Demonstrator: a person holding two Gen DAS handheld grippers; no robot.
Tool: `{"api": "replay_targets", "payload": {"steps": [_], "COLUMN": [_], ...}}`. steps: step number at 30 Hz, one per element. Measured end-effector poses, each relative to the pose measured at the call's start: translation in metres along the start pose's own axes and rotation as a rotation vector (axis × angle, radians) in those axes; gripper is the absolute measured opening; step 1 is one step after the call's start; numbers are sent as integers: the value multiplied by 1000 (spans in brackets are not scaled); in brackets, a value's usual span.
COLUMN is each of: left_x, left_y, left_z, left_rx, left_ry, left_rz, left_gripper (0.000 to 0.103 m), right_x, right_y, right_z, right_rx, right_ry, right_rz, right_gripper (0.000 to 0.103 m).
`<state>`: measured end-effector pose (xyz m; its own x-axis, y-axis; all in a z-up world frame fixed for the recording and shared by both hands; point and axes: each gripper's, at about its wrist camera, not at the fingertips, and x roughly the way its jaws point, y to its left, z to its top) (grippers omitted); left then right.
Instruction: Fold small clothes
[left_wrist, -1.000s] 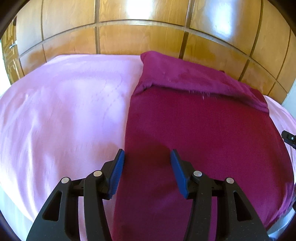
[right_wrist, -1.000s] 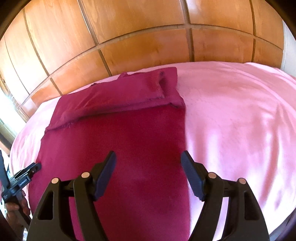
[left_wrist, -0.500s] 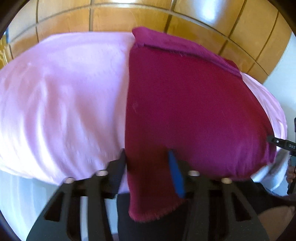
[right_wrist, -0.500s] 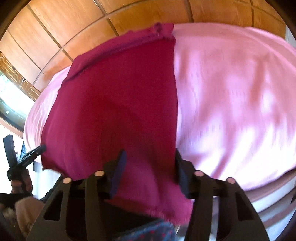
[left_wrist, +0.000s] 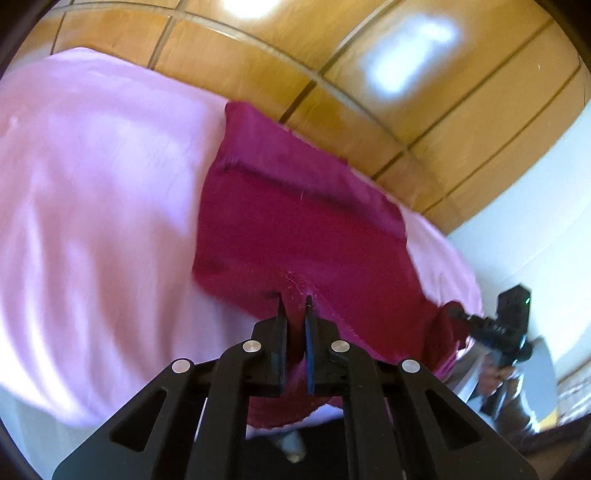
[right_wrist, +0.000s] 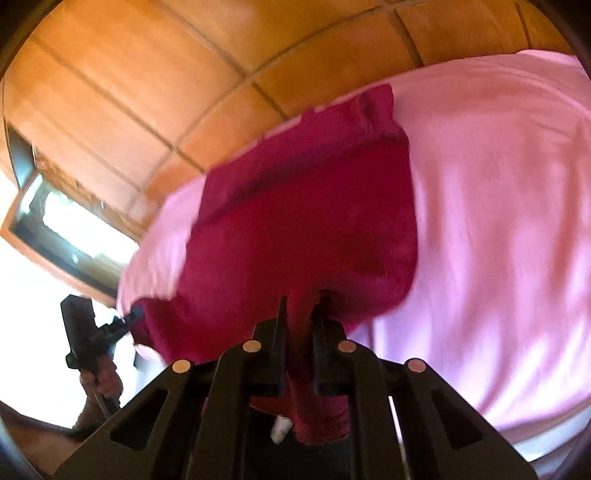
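A dark red garment (left_wrist: 295, 229) lies on a pink bed (left_wrist: 92, 192), its far end folded over near the wooden wall. My left gripper (left_wrist: 294, 301) is shut on the garment's near left corner, lifted off the bed. My right gripper (right_wrist: 300, 306) is shut on the near right corner of the garment (right_wrist: 306, 221), with cloth bunched between the fingers and hanging below. Each gripper shows in the other's view: the right gripper (left_wrist: 506, 325) at the right edge, the left gripper (right_wrist: 85, 332) at the left edge. Both views are blurred.
A wooden panelled wall (left_wrist: 332, 62) runs behind the bed. A window (right_wrist: 62, 221) is at the left in the right wrist view. A white wall (left_wrist: 535, 221) stands right of the bed. The bed's near edge (right_wrist: 535, 435) is just below the grippers.
Both grippers went from open above the garment to shut on its near hem corners. They have lifted the hem and the near edge now hangs bunched from the fingers.
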<state>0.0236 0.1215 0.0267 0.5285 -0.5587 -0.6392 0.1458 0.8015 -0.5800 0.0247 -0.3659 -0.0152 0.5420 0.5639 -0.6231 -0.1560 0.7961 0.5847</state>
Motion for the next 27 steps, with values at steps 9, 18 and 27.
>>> {"api": "replay_targets", "payload": {"steps": [9, 18, 27], "left_x": [76, 74, 54], "left_y": [20, 56, 85], "left_z": [79, 100, 50], "left_rx": [-92, -241, -163], "left_ry": [-38, -76, -61], "left_rz": [40, 66, 70], "left_gripper": [6, 67, 67], "right_x": [46, 46, 10], "right_y": [-32, -41, -51], "right_z": [72, 89, 52], "right_rx": [95, 130, 86], "right_ry": [-59, -107, -130], "right_rz": [-97, -38, -125], "right_gripper": [9, 75, 82]}}
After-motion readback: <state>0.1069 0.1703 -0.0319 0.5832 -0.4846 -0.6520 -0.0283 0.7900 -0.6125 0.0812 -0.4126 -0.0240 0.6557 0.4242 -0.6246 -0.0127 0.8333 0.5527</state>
